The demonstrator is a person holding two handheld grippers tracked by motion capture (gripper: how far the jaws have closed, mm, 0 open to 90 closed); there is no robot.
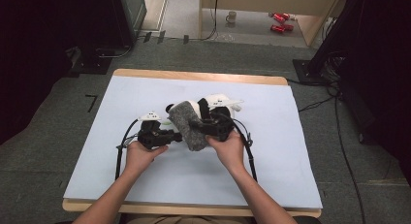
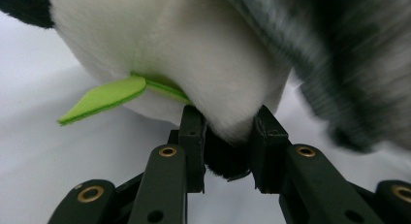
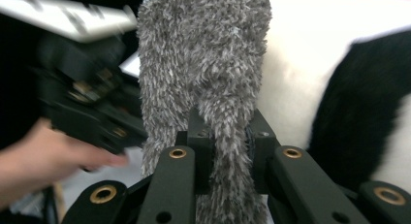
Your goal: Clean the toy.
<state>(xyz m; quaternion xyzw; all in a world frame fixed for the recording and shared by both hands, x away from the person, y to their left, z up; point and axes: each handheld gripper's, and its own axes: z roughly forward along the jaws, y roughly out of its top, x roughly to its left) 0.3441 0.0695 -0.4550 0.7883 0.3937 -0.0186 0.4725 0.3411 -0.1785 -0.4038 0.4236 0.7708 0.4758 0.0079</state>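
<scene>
A black-and-white panda plush (image 1: 195, 106) lies at the middle of the table, a green felt leaf (image 2: 104, 98) sticking out of it. A grey fuzzy fabric piece (image 1: 189, 127) drapes over its front. My left gripper (image 1: 177, 136) comes in from the left and is shut on a fold of the plush (image 2: 194, 54), pinching white and black fur between its pads. My right gripper (image 1: 206, 124) is shut on the grey fuzzy fabric (image 3: 203, 54), which rises straight up from its jaws. The plush's white and black fur (image 3: 358, 122) lies just behind it.
A pale sheet (image 1: 145, 170) covers the wooden table. Cables trail from both grippers toward the front edge. On the floor beyond the table stand a mug (image 1: 231, 16) and red objects (image 1: 280, 21). Dark equipment stands flank both sides.
</scene>
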